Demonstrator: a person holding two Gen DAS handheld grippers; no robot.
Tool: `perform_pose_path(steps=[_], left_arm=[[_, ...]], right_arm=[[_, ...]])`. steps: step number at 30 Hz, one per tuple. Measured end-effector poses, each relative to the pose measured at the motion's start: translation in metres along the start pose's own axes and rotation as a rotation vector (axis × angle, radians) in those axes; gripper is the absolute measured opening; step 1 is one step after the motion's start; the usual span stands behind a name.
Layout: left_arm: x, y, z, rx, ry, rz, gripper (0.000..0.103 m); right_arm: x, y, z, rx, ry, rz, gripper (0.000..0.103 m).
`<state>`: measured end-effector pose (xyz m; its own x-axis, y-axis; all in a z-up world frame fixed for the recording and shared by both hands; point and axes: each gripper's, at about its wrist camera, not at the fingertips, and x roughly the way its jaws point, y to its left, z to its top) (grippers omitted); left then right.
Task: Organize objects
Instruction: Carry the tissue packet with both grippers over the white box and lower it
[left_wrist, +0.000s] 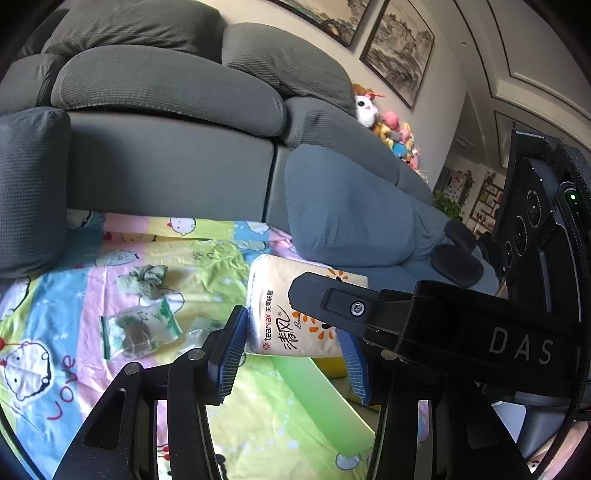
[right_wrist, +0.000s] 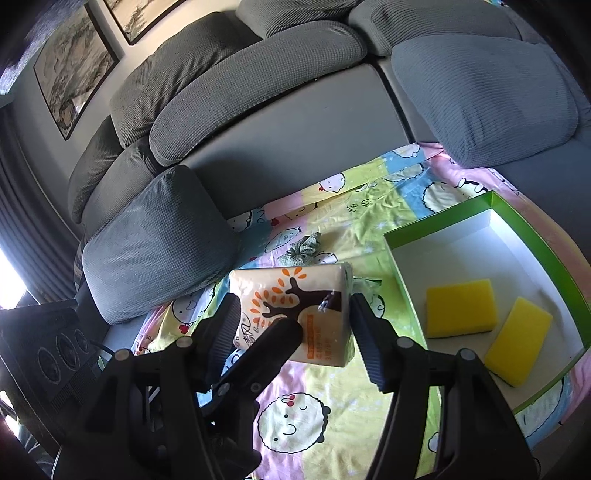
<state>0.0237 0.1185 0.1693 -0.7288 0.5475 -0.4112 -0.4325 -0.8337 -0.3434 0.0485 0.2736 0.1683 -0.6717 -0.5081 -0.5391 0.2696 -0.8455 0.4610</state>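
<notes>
A cream tissue pack (left_wrist: 280, 314) printed with an orange tree hangs just above the cartoon sheet, and both grippers grip it. My left gripper (left_wrist: 293, 332) is shut on it, blue pads against its two sides. One finger (left_wrist: 325, 299) of the right gripper lies across the pack's top. In the right wrist view the tissue pack (right_wrist: 291, 295) sits between the pads of my right gripper (right_wrist: 293, 306), also shut on it, with a finger (right_wrist: 280, 332) of the left gripper in front. A green box (right_wrist: 443, 214) with a white inside lies to the right, holding two yellow sponges (right_wrist: 460, 308) (right_wrist: 517, 341).
On the sheet (left_wrist: 55, 288) lie a grey-green scrunchie (left_wrist: 146, 280), a clear zip bag (left_wrist: 138, 330) with something dark inside, and a smaller clear packet (left_wrist: 197, 328). Grey sofa cushions (right_wrist: 155, 243) ring the sheet. The green box wall (left_wrist: 321, 398) stands just under the left gripper.
</notes>
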Motion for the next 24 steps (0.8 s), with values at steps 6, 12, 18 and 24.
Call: perform_pose_path(steps=[6,12,18,24], left_arm=[[0.007,-0.009,-0.003,-0.003,0.004,-0.014,0.05],[0.017,-0.019,-0.007,-0.013,0.023,-0.036,0.05],[0.027,-0.03,-0.009,-0.007,0.041,-0.057,0.05],[0.038,-0.038,-0.012,-0.009,0.063,-0.076,0.05]], right_arm=[[-0.006,-0.01,0.0,0.013,0.004,-0.006,0.061],[-0.012,-0.024,0.0,0.035,0.008,-0.025,0.062],[-0.017,-0.038,0.001,0.054,0.014,-0.048,0.062],[-0.02,-0.054,0.002,0.085,0.017,-0.068,0.062]])
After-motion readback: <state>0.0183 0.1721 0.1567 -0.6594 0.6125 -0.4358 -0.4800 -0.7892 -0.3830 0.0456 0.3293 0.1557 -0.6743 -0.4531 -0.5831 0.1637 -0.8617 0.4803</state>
